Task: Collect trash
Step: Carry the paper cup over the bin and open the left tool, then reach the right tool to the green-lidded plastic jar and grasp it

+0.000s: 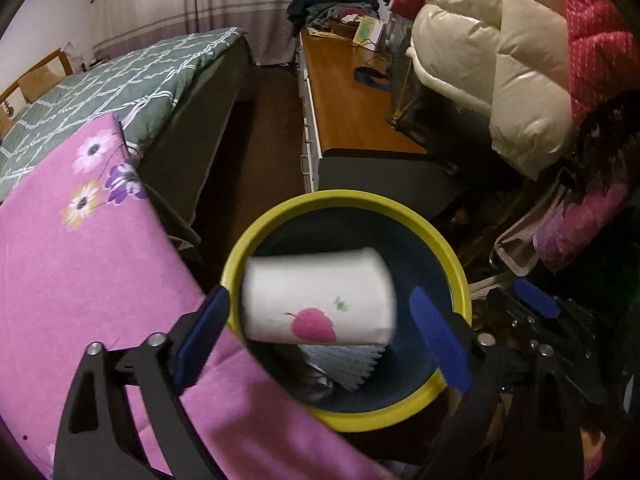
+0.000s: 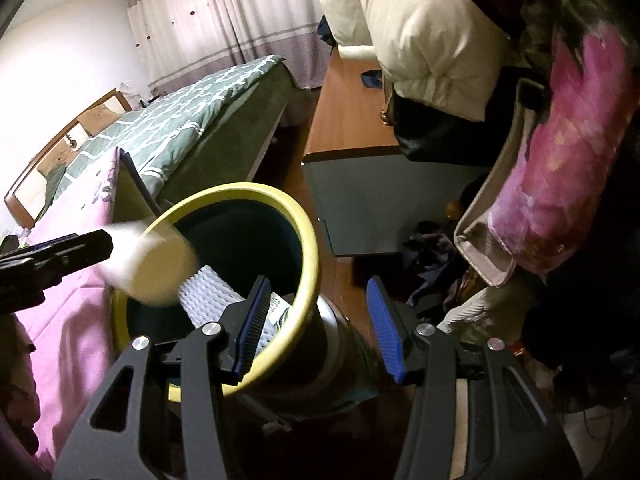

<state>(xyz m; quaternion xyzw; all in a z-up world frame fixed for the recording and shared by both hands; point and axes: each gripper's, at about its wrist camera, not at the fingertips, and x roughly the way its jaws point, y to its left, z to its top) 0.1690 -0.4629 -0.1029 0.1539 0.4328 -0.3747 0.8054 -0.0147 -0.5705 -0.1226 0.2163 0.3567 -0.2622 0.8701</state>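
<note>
While the cup point(image 1: 320, 294) shows blurred over the mouth of the bin point(image 1: 456, 280), lying on its side between the spread jaws of the left gripper point(image 1: 320, 336) with a gap on each side, it looks released rather than held, so the main risk is that it clips the yellow rim toward 9 o'clock and tips out onto the pink cloth point(image 1: 100, 264) instead of dropping inside. Its sideways lie makes that likelier, and so does the white ribbed piece point(image 1: 348, 364) already propped up in the bin, which could catch it and leave it perched high. The right gripper point(image 2: 320, 328) has its jaws spread too, one blue finger inside the rim and the other outside, pinching nothing; a nudge from it could rock the bin, which seems to stand tight against the bed point(image 2: 192, 120) and the counter point(image 2: 348, 120). Motion blur hides whether the cup touches anything. The bin's floor is dark, so what lies under the ribbed piece cannot be made out. In the right view the cup is a pale smear at 9 o'clock, and the clutter on the floor at 3 o'clock is too dim to name.
</note>
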